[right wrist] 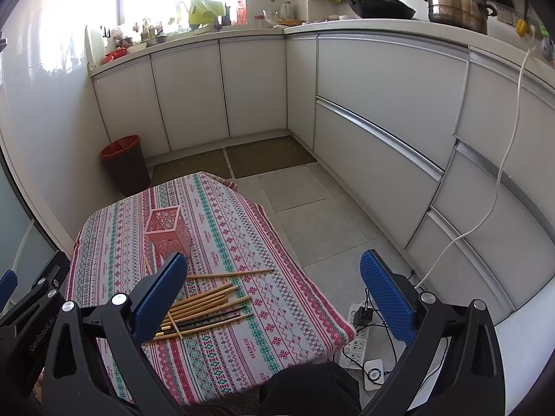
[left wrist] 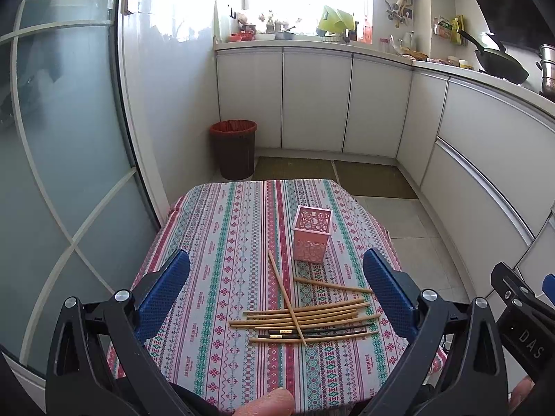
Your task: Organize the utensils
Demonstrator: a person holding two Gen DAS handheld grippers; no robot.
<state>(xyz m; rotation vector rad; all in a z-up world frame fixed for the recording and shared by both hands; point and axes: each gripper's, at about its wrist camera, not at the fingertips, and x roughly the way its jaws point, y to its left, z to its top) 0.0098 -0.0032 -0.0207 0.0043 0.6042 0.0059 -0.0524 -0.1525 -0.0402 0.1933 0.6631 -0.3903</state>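
A pile of wooden and dark chopsticks (left wrist: 305, 319) lies on the patterned tablecloth (left wrist: 215, 242), one crossing the rest. A pink perforated holder (left wrist: 311, 234) stands upright just behind them and looks empty. My left gripper (left wrist: 275, 270) is open and empty, held above the near side of the pile. In the right wrist view the chopsticks (right wrist: 204, 305) and the holder (right wrist: 170, 230) sit to the left. My right gripper (right wrist: 274, 274) is open and empty, held above the table's right edge (right wrist: 312, 277); its left finger (right wrist: 163, 287) hides part of the pile.
A small table stands in a kitchen. A brown bin (left wrist: 233, 149) stands on the floor behind it. White cabinets (right wrist: 381, 111) run along the back and right. Power strips and cables (right wrist: 360, 343) lie on the floor to the table's right. A glass door (left wrist: 62, 138) is on the left.
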